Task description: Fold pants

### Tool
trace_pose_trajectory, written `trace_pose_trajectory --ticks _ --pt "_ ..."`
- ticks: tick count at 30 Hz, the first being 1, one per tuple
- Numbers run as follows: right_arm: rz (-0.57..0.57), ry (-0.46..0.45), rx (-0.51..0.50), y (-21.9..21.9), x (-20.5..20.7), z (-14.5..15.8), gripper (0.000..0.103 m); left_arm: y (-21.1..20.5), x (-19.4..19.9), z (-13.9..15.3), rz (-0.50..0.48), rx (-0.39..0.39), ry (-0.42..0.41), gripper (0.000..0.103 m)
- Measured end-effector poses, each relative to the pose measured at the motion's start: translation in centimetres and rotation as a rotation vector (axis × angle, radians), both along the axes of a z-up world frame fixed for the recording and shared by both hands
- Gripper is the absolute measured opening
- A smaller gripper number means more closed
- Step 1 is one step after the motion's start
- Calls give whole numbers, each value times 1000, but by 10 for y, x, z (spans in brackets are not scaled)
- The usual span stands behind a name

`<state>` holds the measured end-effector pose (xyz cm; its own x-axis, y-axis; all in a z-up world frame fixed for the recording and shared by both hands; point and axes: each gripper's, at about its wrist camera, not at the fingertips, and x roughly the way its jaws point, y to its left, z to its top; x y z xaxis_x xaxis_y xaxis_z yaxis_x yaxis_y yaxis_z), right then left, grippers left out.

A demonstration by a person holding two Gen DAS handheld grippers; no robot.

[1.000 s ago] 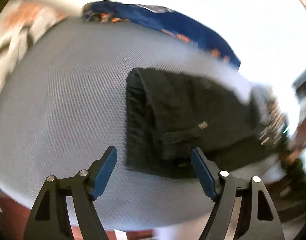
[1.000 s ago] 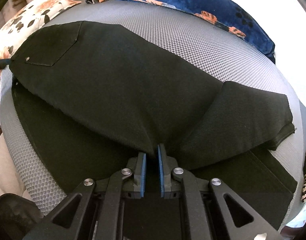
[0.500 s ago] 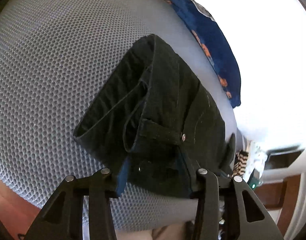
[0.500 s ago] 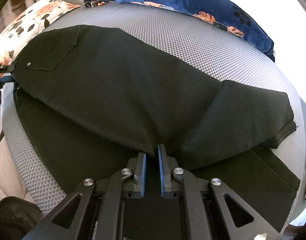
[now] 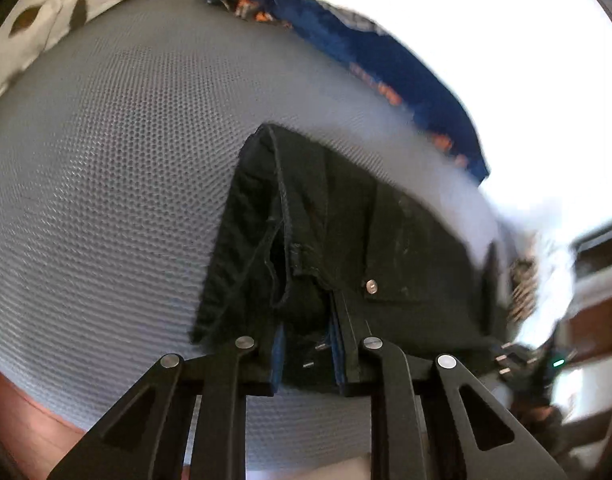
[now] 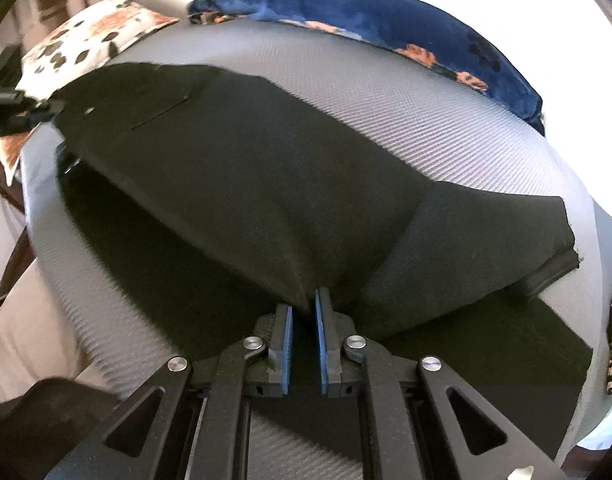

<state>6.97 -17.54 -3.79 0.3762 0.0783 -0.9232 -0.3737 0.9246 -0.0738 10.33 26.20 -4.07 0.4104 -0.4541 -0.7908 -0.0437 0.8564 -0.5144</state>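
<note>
The black pants point(image 6: 241, 184) are spread on the grey mesh surface point(image 5: 105, 184). A leg fold is pinched by the right gripper point(image 6: 303, 320); the left gripper point(image 5: 308, 344) is closing on the waistband. Both edges should be lifted evenly so the fold is kept aligned.

Pants point(image 6: 233, 184) leg cut off below, blurred clutter point(image 5: 542, 320) at right edge

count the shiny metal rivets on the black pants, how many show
2: one small silver rivet at a pocket corner near the waistband, just beyond the left tongs; one on the back pocket, far left in the right wrist view. Possibly the same rivet; folds may hide others.
</note>
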Motion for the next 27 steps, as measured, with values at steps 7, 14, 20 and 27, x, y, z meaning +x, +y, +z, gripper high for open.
trace_pose_trajectory --ticks 7,14,20,27 --pt "7 63 5 8 -25 -22 9 0 -2 -22 -54 24 76 20" --pt "-9 96 40 1 -28 -23 9 -3 -15 -26 -116 109 40 21" --pt "-23 104 52 0 -26 -29 11 -35 -29 -14 -113 247 -32 28" --pt "-15 66 46 0 -29 -27 15 -35 -50 14 -76 337 -70 40"
